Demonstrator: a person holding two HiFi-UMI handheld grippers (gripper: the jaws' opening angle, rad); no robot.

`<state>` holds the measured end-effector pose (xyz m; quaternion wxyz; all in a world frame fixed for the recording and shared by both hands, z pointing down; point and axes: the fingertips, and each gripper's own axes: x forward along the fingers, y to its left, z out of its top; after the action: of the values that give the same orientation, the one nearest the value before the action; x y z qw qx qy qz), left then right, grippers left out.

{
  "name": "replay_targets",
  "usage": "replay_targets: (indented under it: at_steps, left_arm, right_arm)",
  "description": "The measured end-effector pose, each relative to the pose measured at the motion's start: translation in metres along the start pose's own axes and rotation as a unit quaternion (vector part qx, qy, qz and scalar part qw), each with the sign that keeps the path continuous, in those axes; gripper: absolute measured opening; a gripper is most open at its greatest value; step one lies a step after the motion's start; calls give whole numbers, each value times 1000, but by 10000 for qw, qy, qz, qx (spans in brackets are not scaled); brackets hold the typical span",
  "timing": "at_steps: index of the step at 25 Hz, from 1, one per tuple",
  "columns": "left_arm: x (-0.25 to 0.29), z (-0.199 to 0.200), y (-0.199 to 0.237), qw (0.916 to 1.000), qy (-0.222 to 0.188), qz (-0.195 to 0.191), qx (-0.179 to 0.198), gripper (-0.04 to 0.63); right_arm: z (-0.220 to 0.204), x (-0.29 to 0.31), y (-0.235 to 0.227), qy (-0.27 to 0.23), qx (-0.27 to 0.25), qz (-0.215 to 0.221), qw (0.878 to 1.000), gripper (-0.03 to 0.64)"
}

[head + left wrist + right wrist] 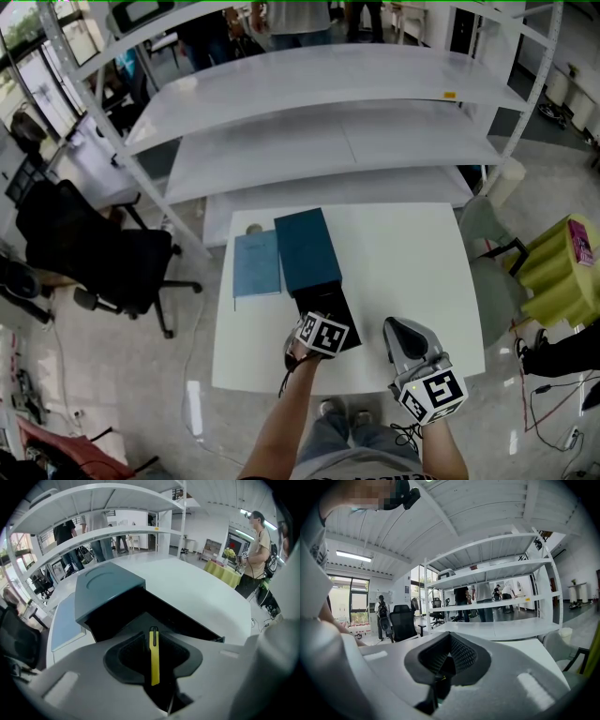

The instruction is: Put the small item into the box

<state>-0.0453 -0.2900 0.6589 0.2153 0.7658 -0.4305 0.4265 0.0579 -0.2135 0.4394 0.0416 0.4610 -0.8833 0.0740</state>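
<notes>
White open shelving (328, 141) stood behind a white desk (403, 272), with a black office chair (103, 253) off to the left. On the desk lay a dark teal box (307, 248) with its black inner tray (317, 302) drawn out toward the person, and a flat pale blue lid (257, 264) lay just beside the box on its left. The left gripper (319, 323) pointed steeply down over the black tray, its jaws wide apart. A slim yellow item (154, 658) showed in the gap between them, above the tray's dark inside and not pressed by either pad; whether it rested on the tray floor could not be told. The right gripper (398, 330) hung near the desk's front edge, right of the box, its jaws drawn together on nothing.
</notes>
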Motion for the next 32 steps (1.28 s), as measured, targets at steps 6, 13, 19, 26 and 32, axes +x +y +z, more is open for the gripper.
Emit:
replay_targets:
  at_steps: [6,13,19,26,32]
  left_arm:
    - [-15,2,5,9992,-368,-23,-180,126]
    - [-43,5,14,9944,-932,139,-482,20]
    - [-72,7,14,9873,-1423,173,-692,20]
    - [-106,6,11,9770,-1942,249,-843,20]
    - [-138,0,10,9674,-2284,284,-1056,20]
  right_arm:
    - [1,-1,1,-10,14,60,10000,3]
    - [-1,0,9,-40,19,218,9998,3]
    - [1,-1,17,-26,-30,355,9994,3]
    - [1,-2,29,-23,-115,526,9985,3]
    - [1,-1,43,-6,-189,684,9975,3]
